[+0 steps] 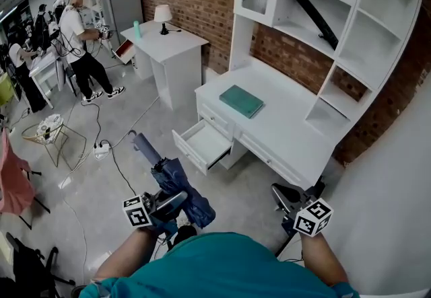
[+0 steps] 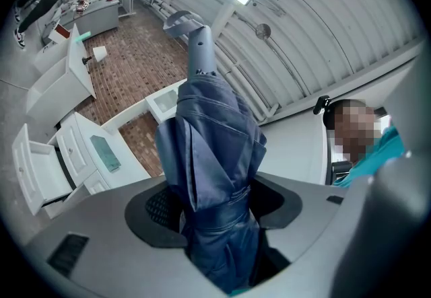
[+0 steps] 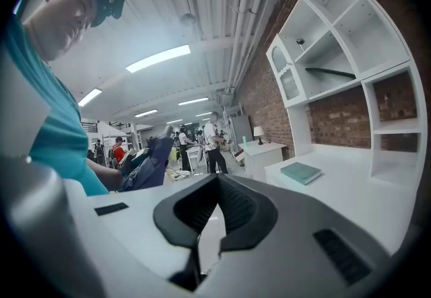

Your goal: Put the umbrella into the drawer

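Umbrella: folded, blue, lower centre-left of the head view, its grey end pointing to the upper left; apart from the drawer.
Left gripper: jaws wide, pads clamped on the umbrella's strapped middle.
Right gripper: lower right of the head view; tips together, nothing between.
Drawer: pulled open, centre frame, in the white desk.
Book: green, on the desk.

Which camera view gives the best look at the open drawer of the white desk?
The head view: the open drawer is seen whole from above, with its inside visible. The left gripper view shows it only small and tilted at the picture's left edge. The right gripper view shows the desk top but not the drawer.
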A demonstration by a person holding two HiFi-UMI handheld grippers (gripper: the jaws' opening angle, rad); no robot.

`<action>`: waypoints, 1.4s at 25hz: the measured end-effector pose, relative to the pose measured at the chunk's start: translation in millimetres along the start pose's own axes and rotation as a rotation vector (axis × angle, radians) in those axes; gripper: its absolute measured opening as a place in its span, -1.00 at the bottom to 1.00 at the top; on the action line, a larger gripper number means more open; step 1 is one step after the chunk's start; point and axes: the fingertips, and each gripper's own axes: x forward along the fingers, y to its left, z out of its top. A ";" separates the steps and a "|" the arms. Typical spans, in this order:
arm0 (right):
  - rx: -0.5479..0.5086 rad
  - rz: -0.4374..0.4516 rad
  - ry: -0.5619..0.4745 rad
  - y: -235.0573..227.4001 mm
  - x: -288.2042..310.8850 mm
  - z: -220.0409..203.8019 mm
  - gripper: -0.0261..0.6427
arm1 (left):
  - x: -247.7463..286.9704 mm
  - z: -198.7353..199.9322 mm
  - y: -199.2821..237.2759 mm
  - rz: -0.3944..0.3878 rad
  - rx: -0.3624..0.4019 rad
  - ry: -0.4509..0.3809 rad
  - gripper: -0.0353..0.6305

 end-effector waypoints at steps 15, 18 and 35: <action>0.010 -0.092 0.008 -57.3 201.9 53.5 -0.86 | 35.5 145.4 174.0 -0.105 -0.017 0.135 -0.05; 0.010 -0.103 0.004 -66.6 243.9 65.4 -0.85 | 42.4 176.8 204.2 -0.124 -0.001 0.177 -0.05; 0.019 -0.123 0.062 -121.6 352.5 98.9 -0.85 | 60.6 261.9 304.8 -0.108 -0.032 0.143 -0.05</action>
